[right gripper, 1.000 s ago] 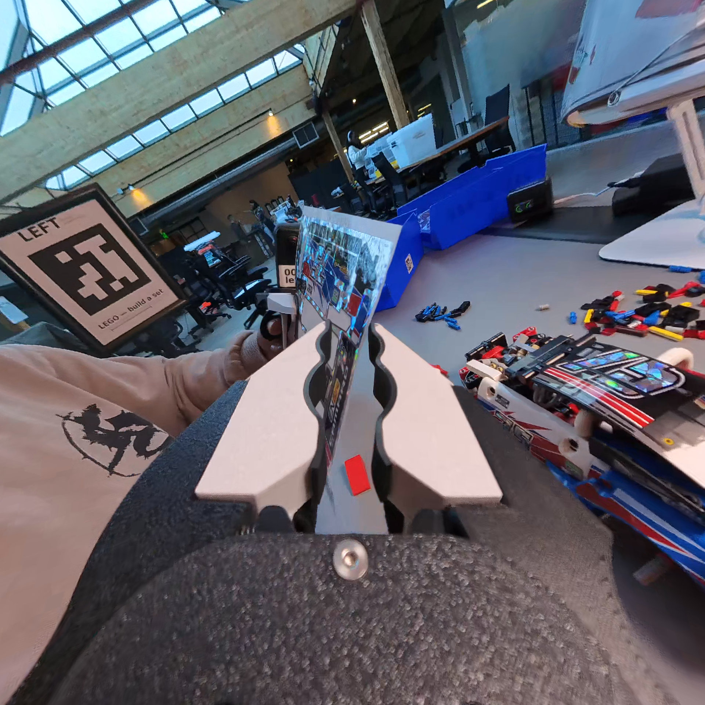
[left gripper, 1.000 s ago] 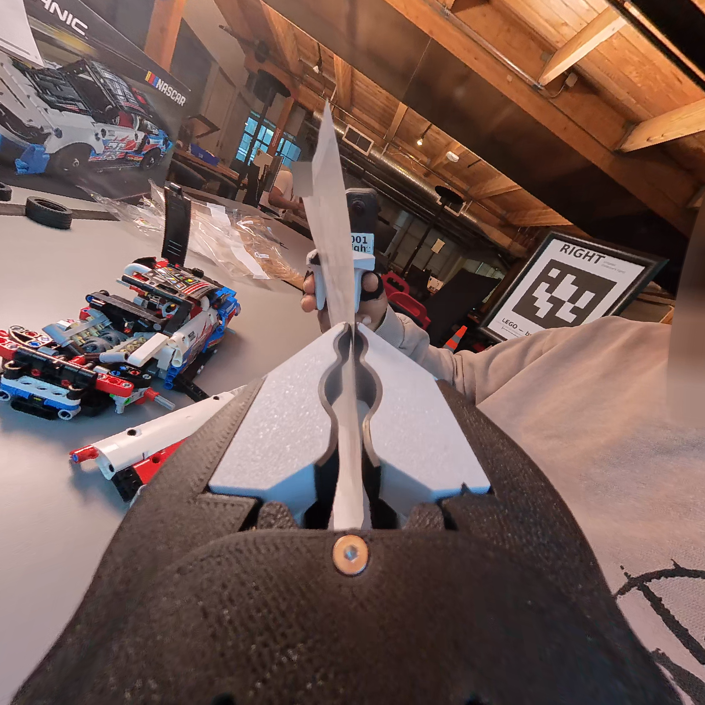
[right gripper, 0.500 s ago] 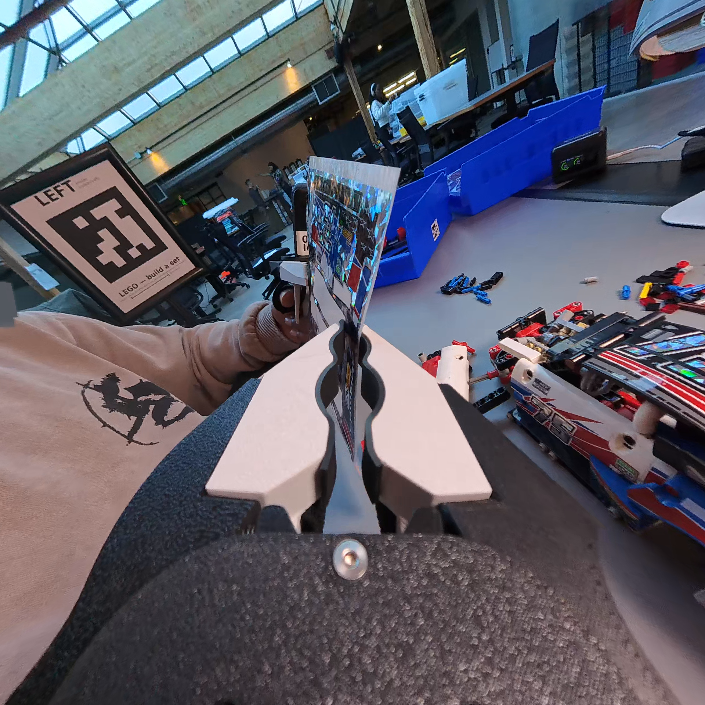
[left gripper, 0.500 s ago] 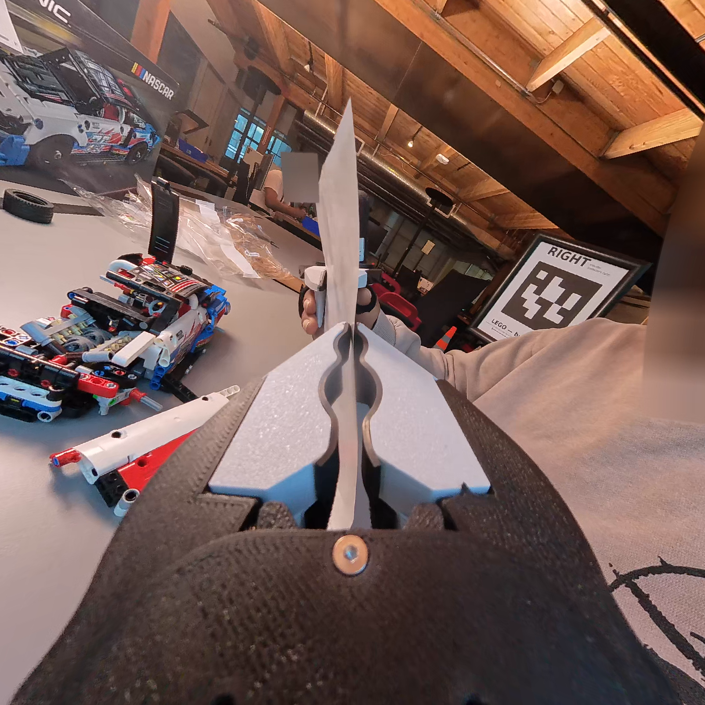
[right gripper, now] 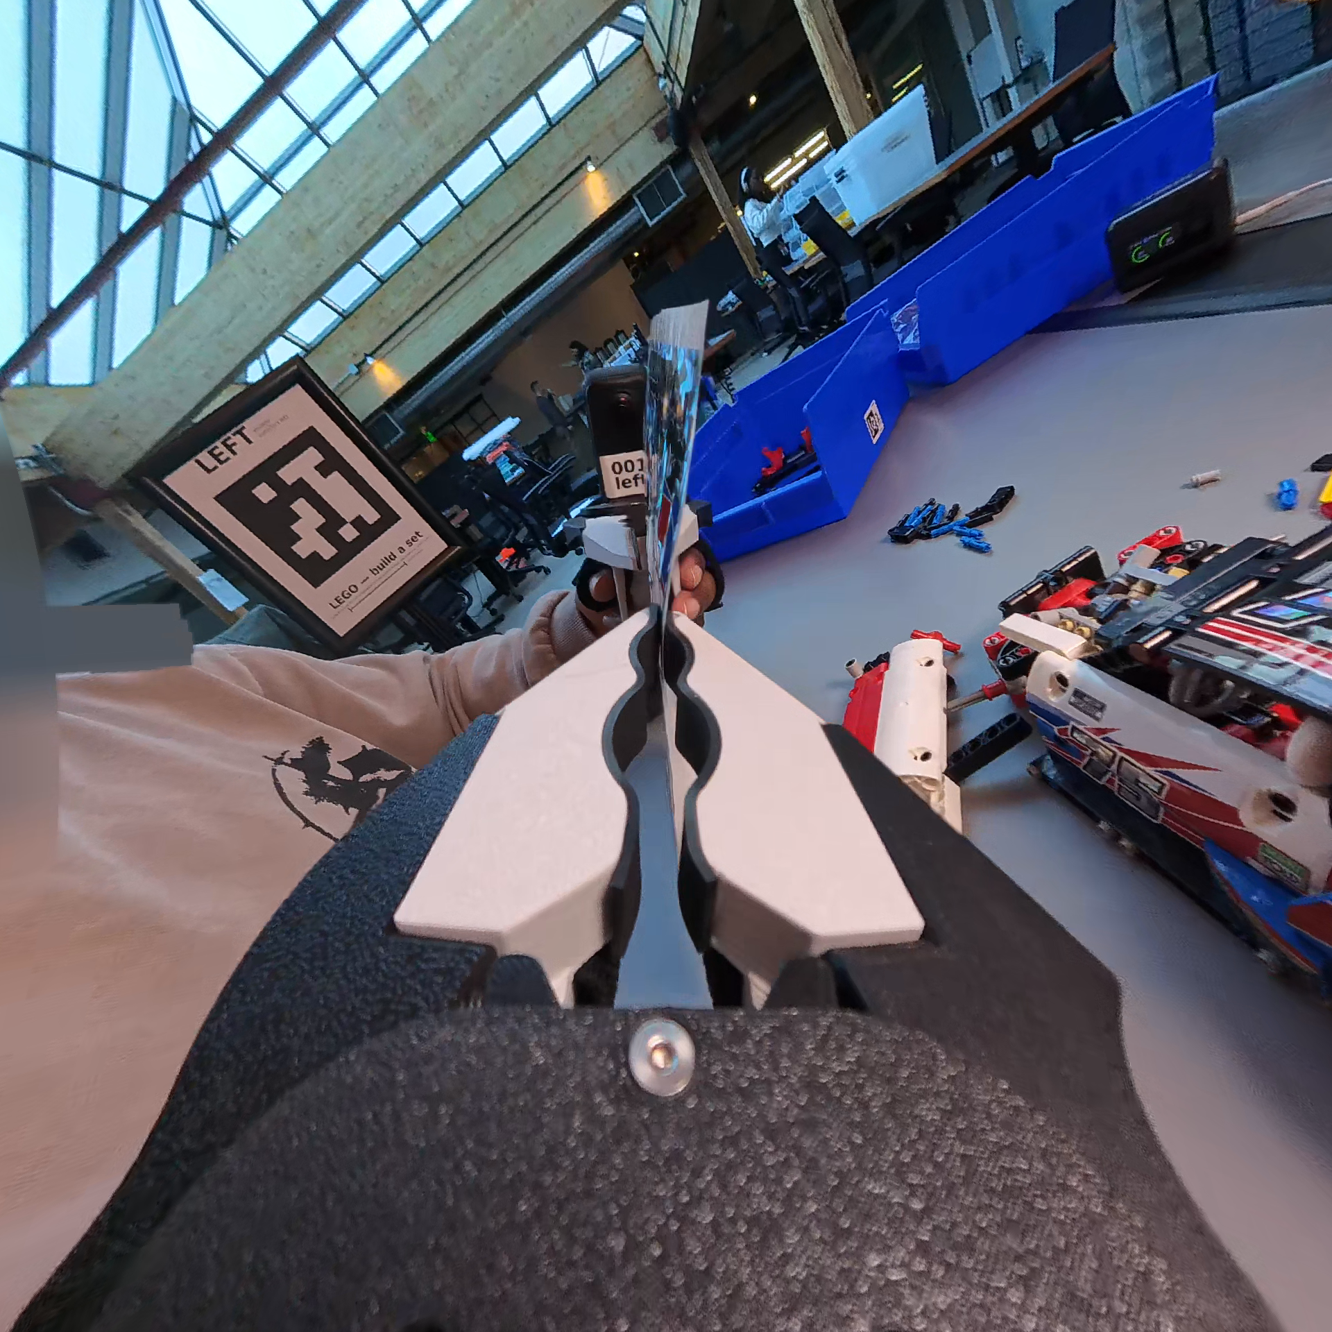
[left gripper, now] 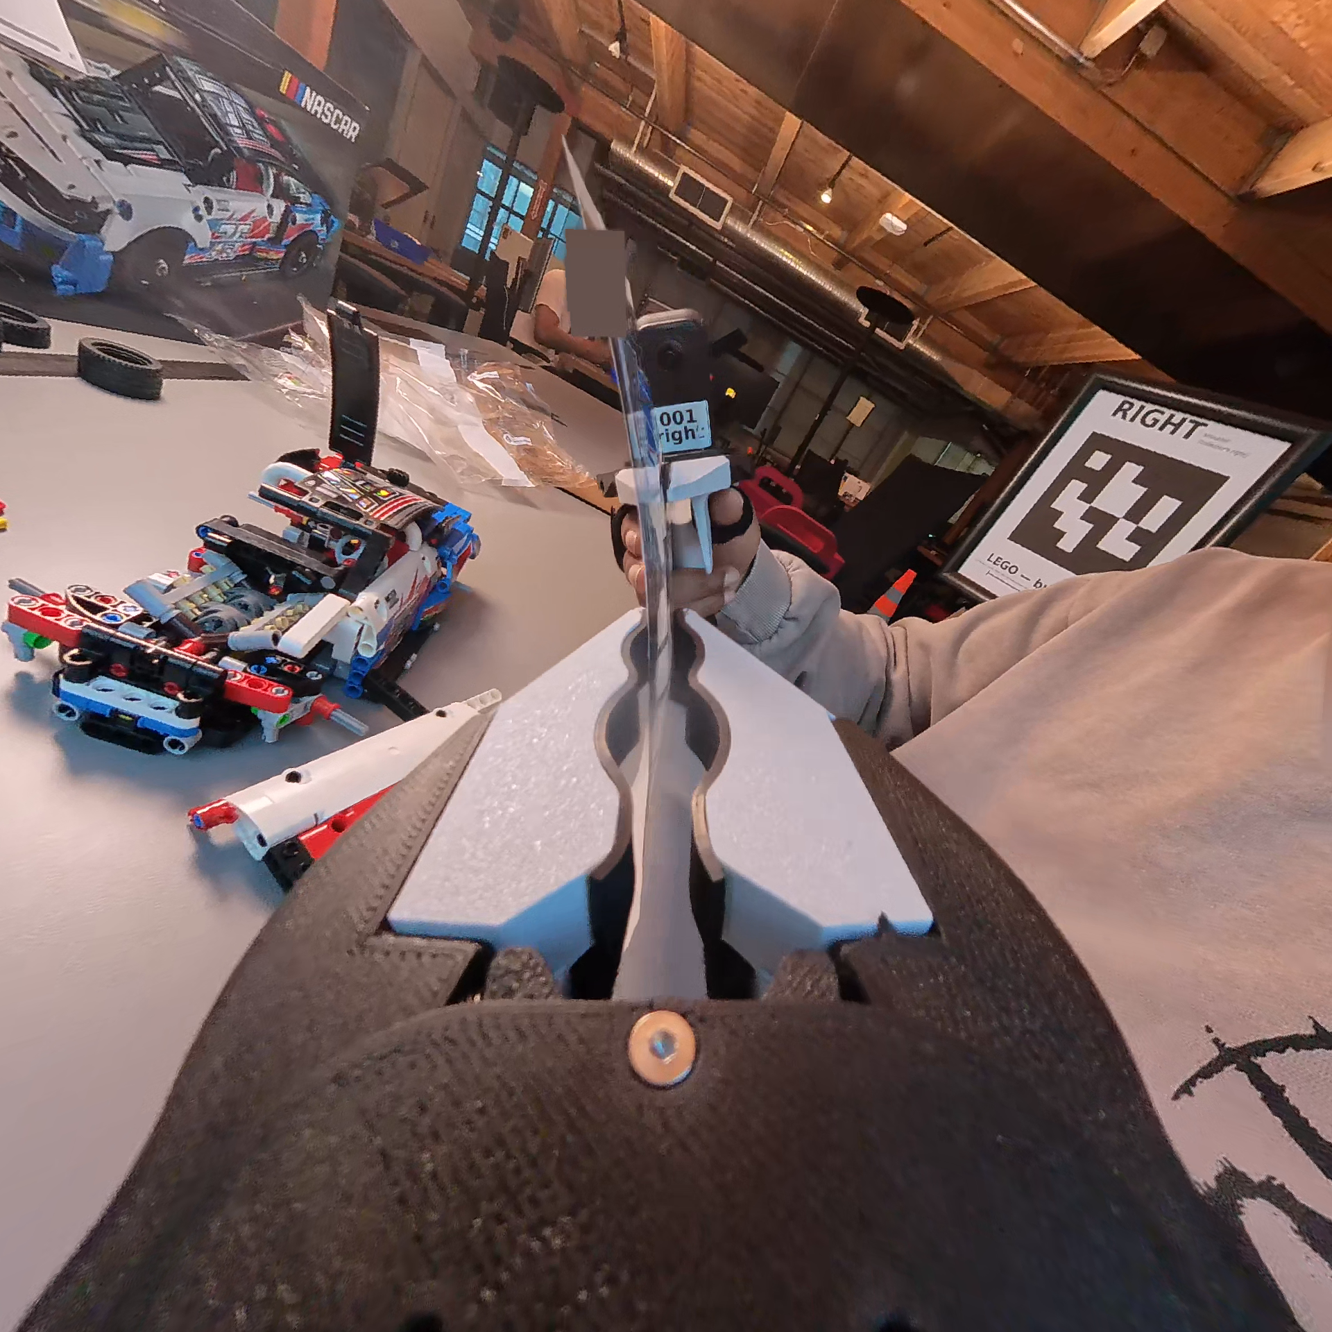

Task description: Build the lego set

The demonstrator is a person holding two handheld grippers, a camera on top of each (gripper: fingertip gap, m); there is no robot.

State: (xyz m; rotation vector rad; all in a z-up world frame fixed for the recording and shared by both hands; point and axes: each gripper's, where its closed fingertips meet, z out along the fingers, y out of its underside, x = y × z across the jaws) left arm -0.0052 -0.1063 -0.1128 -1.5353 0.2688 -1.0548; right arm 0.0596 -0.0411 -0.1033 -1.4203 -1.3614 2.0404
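- The left gripper fills the lower middle of the left wrist view, its white fingers pressed together on a thin sticker sheet.
- The sheet runs edge-on up the centre of that frame, from between the fingers toward the upper middle.
- The right gripper sits the same way in the right wrist view, its fingers closed on the sheet, whose printed blue and red face shows above the tips.
- Each view shows the other gripper beyond the sheet, just past the fingertips, held in a hand; so the sheet is pinched at both ends and held off the table.
- The lego car, part built, rests on the table at middle left of the left wrist view, well apart from the gripper.
- In the right wrist view the car lies at middle right.
- A white and red panel lies on the table between car and left gripper, close by the gripper's left edge.
- That panel shows just right of the fingers in the right wrist view.
- Two tyres and clear bags lie at upper left, in front of the box.
- Blue bins stand at upper right, with loose pieces just below them.
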